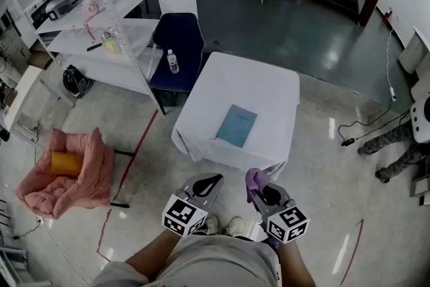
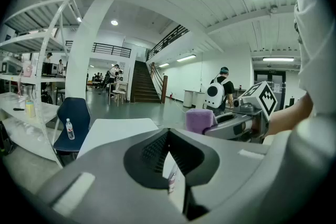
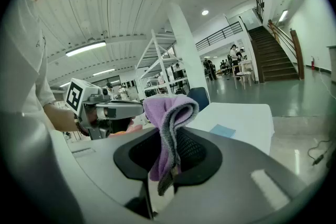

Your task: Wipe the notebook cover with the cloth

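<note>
A light blue notebook [image 1: 236,125] lies flat near the middle of a table under a white cloth [image 1: 269,87]; the right gripper view shows the notebook [image 3: 222,130] small, beyond the jaws. My right gripper [image 1: 258,182] is shut on a folded purple cloth [image 3: 167,128], which sticks up between the jaws and shows in the head view as a purple cloth [image 1: 254,180]. My left gripper [image 1: 213,179] is shut with nothing in it. Both are held close to my body, short of the table's near edge. The left gripper view catches the cloth [image 2: 199,120] and the other gripper.
A dark blue chair [image 1: 177,50] with a water bottle [image 1: 173,62] stands at the table's far left. White shelving [image 1: 101,23] lies further left. A pink padded seat [image 1: 67,175] with an orange cylinder sits left of me. Cables [image 1: 363,128] run on the floor at the right.
</note>
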The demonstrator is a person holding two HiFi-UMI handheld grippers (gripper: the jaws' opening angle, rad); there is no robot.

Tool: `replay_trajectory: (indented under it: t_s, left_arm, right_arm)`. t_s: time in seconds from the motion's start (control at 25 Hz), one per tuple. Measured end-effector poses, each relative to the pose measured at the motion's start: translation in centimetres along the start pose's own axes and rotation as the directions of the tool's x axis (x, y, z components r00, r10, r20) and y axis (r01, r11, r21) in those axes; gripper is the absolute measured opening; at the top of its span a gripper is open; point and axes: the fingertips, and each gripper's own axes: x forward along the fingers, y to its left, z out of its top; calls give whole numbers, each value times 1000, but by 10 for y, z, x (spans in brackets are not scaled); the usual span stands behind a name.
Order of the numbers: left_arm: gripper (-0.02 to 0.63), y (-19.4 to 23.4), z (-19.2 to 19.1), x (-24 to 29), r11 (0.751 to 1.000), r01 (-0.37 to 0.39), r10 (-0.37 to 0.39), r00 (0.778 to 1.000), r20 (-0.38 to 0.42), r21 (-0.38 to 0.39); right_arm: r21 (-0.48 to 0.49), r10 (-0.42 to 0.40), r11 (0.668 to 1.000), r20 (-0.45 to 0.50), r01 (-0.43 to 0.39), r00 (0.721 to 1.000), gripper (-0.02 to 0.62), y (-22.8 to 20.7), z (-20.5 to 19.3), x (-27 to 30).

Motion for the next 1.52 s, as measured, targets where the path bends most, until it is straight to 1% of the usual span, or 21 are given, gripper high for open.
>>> replay_trajectory:
  t_s: [0.36, 0.56, 0.88, 1.08, 1.24, 1.52]
  left_arm:
    - [-2, 9, -5, -12, 1000, 13, -13, 1000, 6, 0]
    - [-2, 14, -1, -18, 1000, 26, -26, 1000, 13, 9]
    - [-2, 28, -3, -34, 999, 43, -43, 999, 11, 32]
    - [-2, 38, -5, -39, 998, 49, -49, 999, 19, 30]
    - [-2, 43, -5, -43, 999, 49, -49, 999, 20, 12]
    - [-2, 53, -10, -26, 999, 37, -37, 999, 16, 3]
  right_arm:
    - [-8, -9, 1000, -9, 9, 1000, 97, 13, -3, 7]
    - [-5, 14, 1000, 15, -14, 1000, 104, 24, 3, 11]
    - [11, -13, 1000, 35, 13, 999, 104, 35, 7, 28]
    - [6, -24, 1000, 33, 24, 999, 104, 40, 8, 35]
    - [0, -22, 1000, 23, 22, 999, 104, 46, 11, 39]
    - [15, -24, 1000, 17, 24, 1000, 104, 29, 4, 45]
